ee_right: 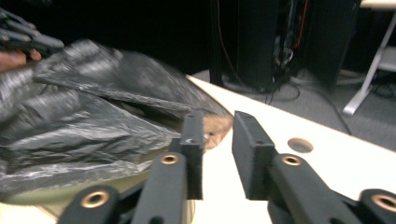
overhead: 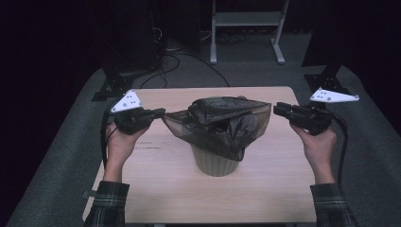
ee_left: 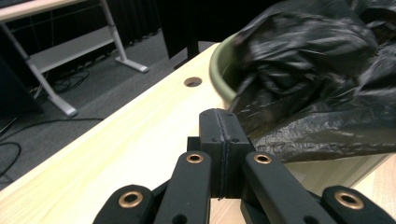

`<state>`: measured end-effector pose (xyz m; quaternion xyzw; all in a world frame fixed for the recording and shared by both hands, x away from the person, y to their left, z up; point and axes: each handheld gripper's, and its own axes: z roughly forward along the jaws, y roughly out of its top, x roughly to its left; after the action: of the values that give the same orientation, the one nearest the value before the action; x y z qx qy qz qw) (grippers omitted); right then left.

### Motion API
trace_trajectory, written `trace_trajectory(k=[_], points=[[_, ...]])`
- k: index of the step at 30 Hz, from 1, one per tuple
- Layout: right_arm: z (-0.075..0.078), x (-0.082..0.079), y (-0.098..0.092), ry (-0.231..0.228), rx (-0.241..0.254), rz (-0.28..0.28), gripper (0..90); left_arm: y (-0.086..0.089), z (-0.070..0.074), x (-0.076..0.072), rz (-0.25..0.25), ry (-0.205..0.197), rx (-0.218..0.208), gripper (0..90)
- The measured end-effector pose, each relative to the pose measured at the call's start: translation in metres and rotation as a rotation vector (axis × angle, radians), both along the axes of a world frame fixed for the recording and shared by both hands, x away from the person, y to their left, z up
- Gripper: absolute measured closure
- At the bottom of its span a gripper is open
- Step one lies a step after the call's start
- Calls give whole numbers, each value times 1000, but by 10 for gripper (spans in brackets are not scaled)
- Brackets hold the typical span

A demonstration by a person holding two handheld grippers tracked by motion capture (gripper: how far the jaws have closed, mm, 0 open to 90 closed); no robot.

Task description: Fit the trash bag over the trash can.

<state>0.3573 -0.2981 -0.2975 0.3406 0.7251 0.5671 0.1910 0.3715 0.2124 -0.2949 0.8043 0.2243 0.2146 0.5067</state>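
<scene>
Clearly the black bin liner (overhead: 222, 124) is being fitted over the ribbed green bin (overhead: 215, 161) standing mid-table (overhead: 156, 189); the left tongs (overhead: 161, 113), pressed together, pinch its left hem, while the right tongs (overhead: 276, 109) stand parted, empty, just beside its right edge. I'd re-grip that right hem before stretching the mouth down round the rim.

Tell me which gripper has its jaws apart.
The right gripper: a clear gap between its jaws. The left gripper has them shut beside the black bag.
</scene>
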Motion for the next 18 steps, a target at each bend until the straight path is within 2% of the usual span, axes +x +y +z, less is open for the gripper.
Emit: trace_trajectory(k=[3, 5, 7, 9, 14, 18], points=[[13, -5, 2, -44, 3, 18, 666, -4, 2, -2, -22, -9, 5, 897], [22, -7, 5, -59, 17, 51, 640, -5, 2, -3, -28, -12, 0, 893], [28, -6, 11, -73, 25, 86, 614, -7, 3, -4, -34, -12, 2, 839], [31, 0, 23, -82, 12, 123, 590, -9, 5, -5, -31, -22, 8, 767], [29, 20, 48, -66, -12, 208, 511, -9, 11, -9, -39, -48, -18, 570], [21, 30, 62, -46, -21, 271, 467, -9, 12, -9, -62, -53, -30, 473]])
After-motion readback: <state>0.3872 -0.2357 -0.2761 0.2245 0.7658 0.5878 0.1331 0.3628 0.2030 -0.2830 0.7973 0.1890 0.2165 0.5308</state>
